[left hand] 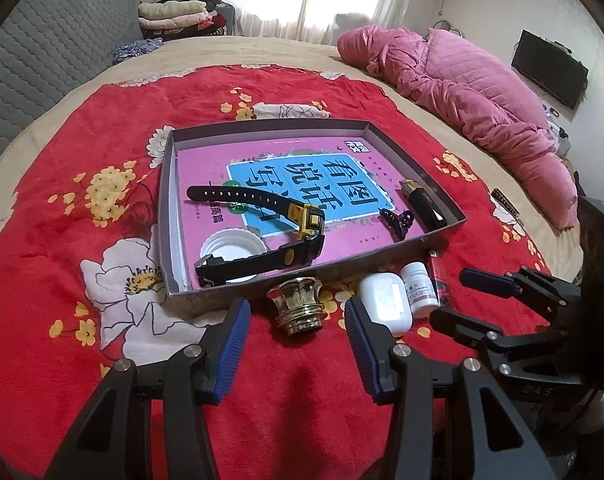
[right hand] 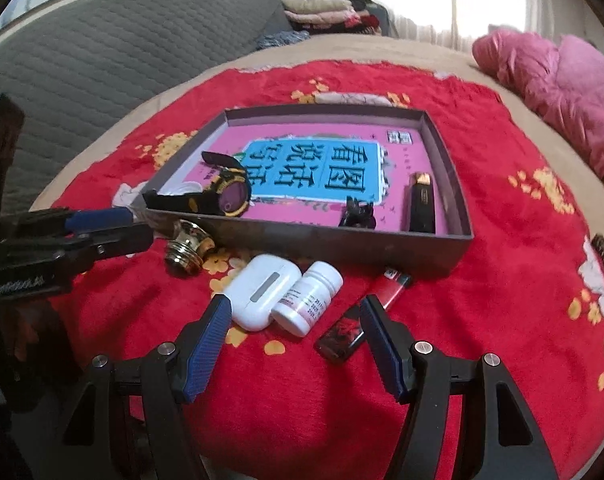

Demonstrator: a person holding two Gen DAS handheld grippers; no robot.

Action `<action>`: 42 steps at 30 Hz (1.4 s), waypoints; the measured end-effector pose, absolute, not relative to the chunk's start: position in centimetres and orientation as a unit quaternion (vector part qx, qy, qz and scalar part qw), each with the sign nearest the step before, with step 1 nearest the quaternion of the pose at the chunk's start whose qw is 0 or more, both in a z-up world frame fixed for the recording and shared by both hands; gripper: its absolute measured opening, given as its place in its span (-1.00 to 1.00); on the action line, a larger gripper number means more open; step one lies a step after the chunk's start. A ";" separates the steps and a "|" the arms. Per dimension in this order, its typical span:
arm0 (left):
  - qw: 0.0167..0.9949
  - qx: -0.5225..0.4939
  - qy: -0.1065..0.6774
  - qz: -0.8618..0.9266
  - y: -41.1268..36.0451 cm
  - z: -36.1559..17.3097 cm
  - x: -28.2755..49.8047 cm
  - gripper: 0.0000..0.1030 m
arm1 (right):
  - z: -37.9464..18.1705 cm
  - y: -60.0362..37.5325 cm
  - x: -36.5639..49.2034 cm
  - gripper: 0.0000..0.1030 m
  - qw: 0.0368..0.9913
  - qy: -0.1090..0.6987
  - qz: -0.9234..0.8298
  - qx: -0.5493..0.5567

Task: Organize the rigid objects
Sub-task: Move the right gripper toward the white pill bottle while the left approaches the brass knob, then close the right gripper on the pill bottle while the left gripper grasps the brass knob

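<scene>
Both tongs wide, empty: left tongs [left hand: 297,314] straddle gold knob [left hand: 299,309] at tray [left hand: 302,276] front wall on bed; soft blanket [left hand: 293,400] may let it roll off the pads.

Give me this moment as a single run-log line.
left tool: open, at gold cap | right tool: open, at bottle | box: watch, clip | outside: case, lighter
</scene>
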State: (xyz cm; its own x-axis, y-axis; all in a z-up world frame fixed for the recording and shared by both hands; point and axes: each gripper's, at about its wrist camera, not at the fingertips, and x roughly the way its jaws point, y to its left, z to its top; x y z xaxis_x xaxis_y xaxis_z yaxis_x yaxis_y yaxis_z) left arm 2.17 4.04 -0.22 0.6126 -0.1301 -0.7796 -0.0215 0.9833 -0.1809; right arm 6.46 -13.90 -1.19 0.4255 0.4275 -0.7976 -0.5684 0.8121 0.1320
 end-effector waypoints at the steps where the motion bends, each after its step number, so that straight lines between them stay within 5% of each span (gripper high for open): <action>1: 0.893 -0.086 0.440 -0.031 4.0 -0.3 2.2 -0.05 | -1.5 -14.0 6.6 0.33 0.839 0.453 0.292 -0.073; 26: 0.886 -0.083 0.454 -0.038 3.5 -1.5 2.6 -0.05 | -3.3 -13.4 8.7 -0.27 0.834 0.485 0.260 -0.040; 42: 0.882 -0.092 0.460 -0.039 3.7 -2.5 3.4 -0.05 | -3.8 -12.3 9.5 -0.39 0.827 0.506 0.235 -0.063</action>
